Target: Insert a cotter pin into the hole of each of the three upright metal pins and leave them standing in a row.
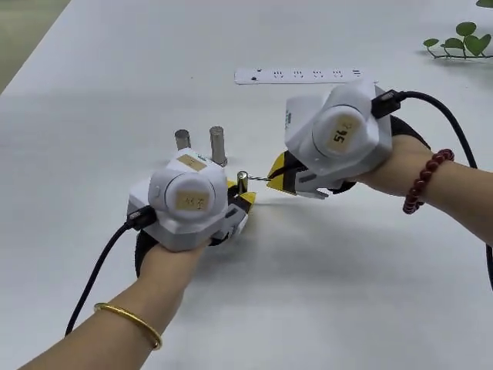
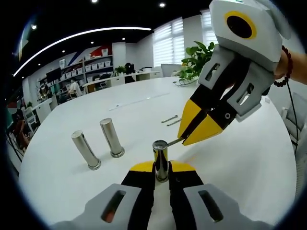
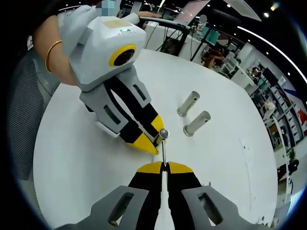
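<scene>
**Jaws.** The left gripper (image 2: 161, 167) has its jaws closed narrow on the lower shaft of an upright metal pin (image 2: 160, 158), which stands on the white table (image 2: 240, 158). This clamped pin is the reference for every position below. The right gripper (image 3: 164, 167) has its jaws pinched together on a thin cotter pin (image 3: 163, 151). The free end of the cotter pin meets the clamped pin just under its top.

**Differences between views.**
- The right gripper view looks straight along the cotter pin to the head of the clamped pin.
- The left gripper view shows the same contact from the side. Whether the tip has entered the hole cannot be told.
- The left gripper view also shows two spare cotter pins (image 2: 169, 119) lying flat on the table, well beyond the clamped pin.
- The head view shows a power strip (image 1: 299, 75) far behind the clamped pin and a plant (image 1: 462, 42) at the table's far corner.

**Other pins.** Two free metal pins (image 1: 182, 139) (image 1: 217, 145) stand upright side by side, near the clamped pin and behind it to the left.

**Hand pose.** In the head view the left hand reaches in from the near edge and holds its gripper low by the table. A gold bangle (image 1: 131, 322) sits on that wrist. The right hand reaches in from the right of the clamped pin, with its gripper raised and angled down towards the pin. That wrist carries a red bead bracelet (image 1: 426, 179).
</scene>
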Tool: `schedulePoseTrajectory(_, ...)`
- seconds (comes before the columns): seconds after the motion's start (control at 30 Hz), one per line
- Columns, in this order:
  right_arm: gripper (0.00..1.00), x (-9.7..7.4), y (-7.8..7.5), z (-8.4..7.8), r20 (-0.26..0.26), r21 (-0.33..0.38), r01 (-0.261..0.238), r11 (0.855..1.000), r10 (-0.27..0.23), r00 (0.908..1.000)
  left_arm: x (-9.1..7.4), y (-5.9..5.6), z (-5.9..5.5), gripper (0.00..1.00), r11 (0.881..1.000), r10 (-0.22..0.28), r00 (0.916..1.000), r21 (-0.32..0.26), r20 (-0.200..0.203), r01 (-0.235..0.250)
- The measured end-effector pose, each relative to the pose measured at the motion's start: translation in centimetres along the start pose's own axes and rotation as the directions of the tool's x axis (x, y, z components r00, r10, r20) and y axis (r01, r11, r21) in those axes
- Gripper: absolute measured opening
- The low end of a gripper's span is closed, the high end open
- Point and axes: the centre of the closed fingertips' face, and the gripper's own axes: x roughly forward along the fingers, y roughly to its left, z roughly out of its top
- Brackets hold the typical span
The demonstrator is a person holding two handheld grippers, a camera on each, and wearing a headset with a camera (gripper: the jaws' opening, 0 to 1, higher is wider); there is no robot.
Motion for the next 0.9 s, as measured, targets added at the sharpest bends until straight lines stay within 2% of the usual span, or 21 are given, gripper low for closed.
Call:
schedulePoseTrajectory(0.23, 0.00, 0.2, 0.1, 0.5, 0.006, -0.001, 0.001, 1.000, -0.001, 1.0000, 0.1, 0.0, -0.3, 0.06, 1.000, 0.003, 1.0000, 0.015, -0.008, -0.003)
schedulePoseTrajectory(0.6, 0.00, 0.4, -0.2, 0.5, -0.002, -0.022, 0.010, 1.000, -0.010, 0.9999, 0.1, 0.1, -0.3, 0.06, 1.000, -0.004, 1.0000, 0.004, -0.004, 0.004)
schedulePoseTrajectory(0.9, 0.00, 0.4, -0.1, 1.3, 0.026, -0.038, 0.001, 0.999, 0.000, 0.9996, 0.2, 0.0, -0.2, 0.06, 0.999, -0.004, 1.0000, 0.033, -0.003, 0.004)
